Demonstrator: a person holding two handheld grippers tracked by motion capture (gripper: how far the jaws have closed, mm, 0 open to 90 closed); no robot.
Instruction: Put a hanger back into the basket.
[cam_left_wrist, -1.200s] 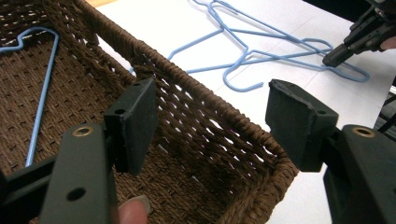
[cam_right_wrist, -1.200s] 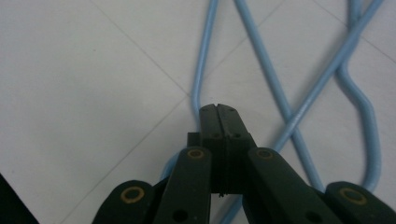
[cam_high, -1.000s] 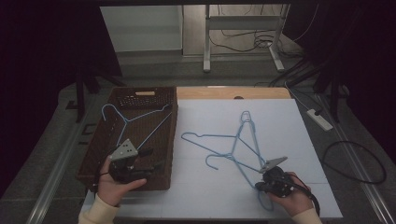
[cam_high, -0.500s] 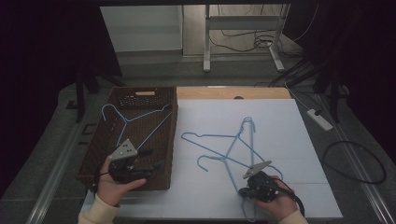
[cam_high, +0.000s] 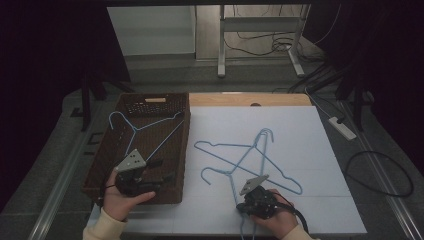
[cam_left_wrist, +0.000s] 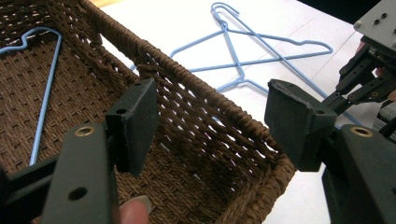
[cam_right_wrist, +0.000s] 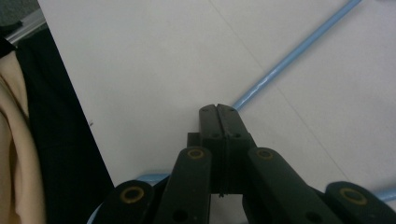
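right gripper: fingers clenched on a hanger wire, its long bar running up-right
basket: off left
left gripper: released

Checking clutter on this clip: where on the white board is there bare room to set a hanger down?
Bare: the white board right of and beyond the crossed blue hangers, and the near strip beside the wicker basket. Crowded: the middle, under the hangers and the right hand-held gripper.
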